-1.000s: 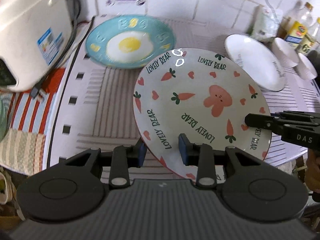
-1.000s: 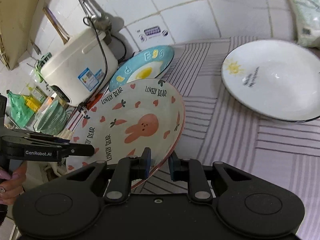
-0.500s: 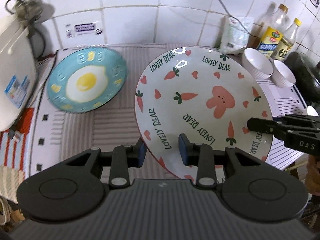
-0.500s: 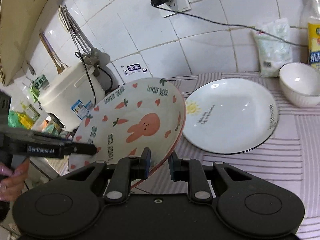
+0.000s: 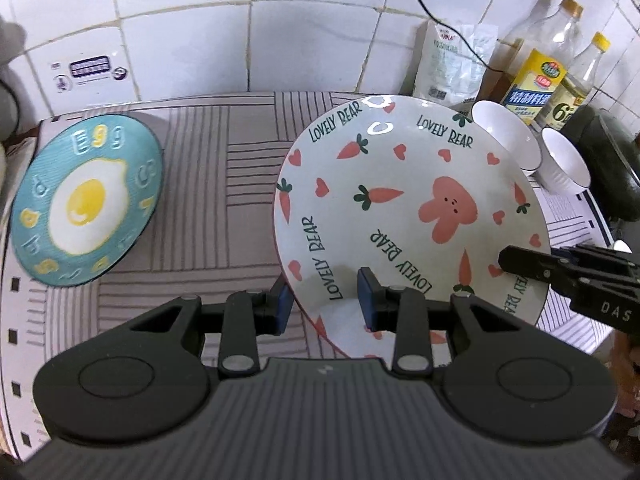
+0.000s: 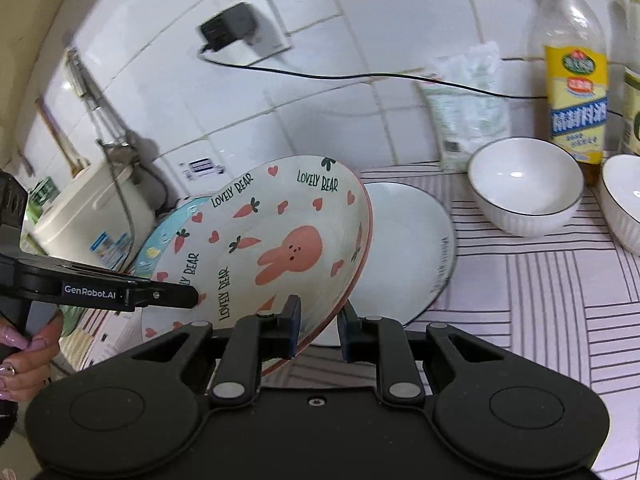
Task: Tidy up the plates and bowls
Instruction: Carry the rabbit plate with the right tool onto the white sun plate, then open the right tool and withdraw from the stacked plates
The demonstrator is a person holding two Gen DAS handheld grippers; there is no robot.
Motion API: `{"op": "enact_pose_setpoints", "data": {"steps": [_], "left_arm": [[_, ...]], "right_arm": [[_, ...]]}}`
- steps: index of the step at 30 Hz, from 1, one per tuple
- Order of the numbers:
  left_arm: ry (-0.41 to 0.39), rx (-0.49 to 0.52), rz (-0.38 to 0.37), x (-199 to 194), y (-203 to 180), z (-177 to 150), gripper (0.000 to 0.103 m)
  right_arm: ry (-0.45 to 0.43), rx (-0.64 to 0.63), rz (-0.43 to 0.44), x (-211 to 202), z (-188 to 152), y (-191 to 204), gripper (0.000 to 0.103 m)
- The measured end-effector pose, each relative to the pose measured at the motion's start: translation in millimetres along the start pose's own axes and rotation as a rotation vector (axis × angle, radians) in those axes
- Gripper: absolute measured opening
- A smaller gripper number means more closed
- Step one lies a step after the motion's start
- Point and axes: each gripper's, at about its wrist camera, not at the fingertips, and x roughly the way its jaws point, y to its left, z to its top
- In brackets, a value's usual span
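Pink-rimmed rabbit plate (image 5: 408, 216) tilted | left gripper (image 5: 324, 300) fingers clamp rim | right gripper (image 6: 318, 326) fingers clamp rim

Open striped mat (image 5: 224, 184) between egg plate (image 5: 86, 200) and the raised bunny plate (image 5: 404, 208): passable lane. Right side blocked: two white bowls (image 6: 524, 188) side by side, oil bottles (image 6: 576, 80) and a bag (image 6: 468, 108) against the wall. White plate (image 6: 408, 248) lies under the bunny plate's far edge. Rice cooker (image 6: 92, 212) closes far left.

We read "LOVELY BEAR" on rabbit plate (image 5: 404, 208), "Egg" on blue plate (image 5: 86, 200), "DAS" on right gripper (image 5: 505, 258) (white lettering), "GenRobot.AI" on left gripper (image 6: 194, 297).
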Motion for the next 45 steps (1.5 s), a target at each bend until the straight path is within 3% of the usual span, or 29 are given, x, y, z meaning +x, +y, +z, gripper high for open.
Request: {"op": "enact_pose_setpoints", "data": {"steps": [13,26,34,45], "left_arm": [[0.121,-0.014,0.015,53,-13,23,0.033],[0.184,0.002,0.05,65,-22,32,0.033],[0.189,-0.018,0.08,67,-24,34,0.033],[0.194,-0.029,0.094,67,-25,34,0.032]], "right_arm": [[0.08,0.09,-0.051,34,6,-41,0.024],[0.124,0.066,-0.194,44,13,-32,0.025],[0.157,-0.018,-0.35,59,14,-5,0.037],[0.158,-0.014,-0.375,64,15,-4,0.038]]}}
